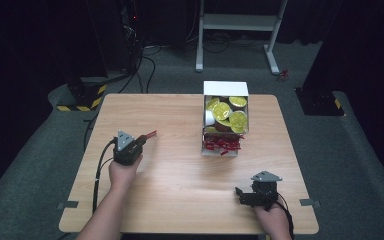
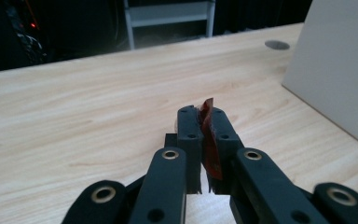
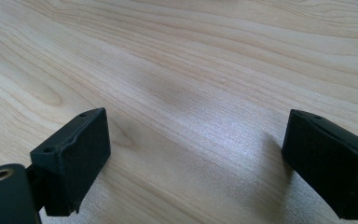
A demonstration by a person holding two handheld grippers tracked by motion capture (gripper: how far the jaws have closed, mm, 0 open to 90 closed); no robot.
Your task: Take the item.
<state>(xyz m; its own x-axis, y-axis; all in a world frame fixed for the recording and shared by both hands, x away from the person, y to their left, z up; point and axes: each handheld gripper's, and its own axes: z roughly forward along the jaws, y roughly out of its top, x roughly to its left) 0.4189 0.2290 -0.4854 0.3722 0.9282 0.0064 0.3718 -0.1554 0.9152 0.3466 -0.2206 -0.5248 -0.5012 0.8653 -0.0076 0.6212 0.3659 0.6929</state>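
My left gripper (image 1: 145, 138) is at the table's left middle, shut on a thin red packet (image 1: 150, 134). In the left gripper view the red packet (image 2: 208, 135) stands edge-on, pinched between the two black jaws of my left gripper (image 2: 201, 117). A white box (image 1: 225, 117) at the table's back centre holds yellow-lidded cups (image 1: 223, 111) and a pile of red packets (image 1: 222, 144) at its near end. My right gripper (image 1: 238, 192) rests near the front right edge, open and pointing left. In the right gripper view my right gripper (image 3: 196, 140) has bare wood between its jaws.
The wooden table (image 1: 180, 165) has bare surface between both grippers and the box. The white box's side wall (image 2: 340, 65) rises at the right of the left gripper view. A white desk frame (image 1: 240, 30) stands on the floor behind the table.
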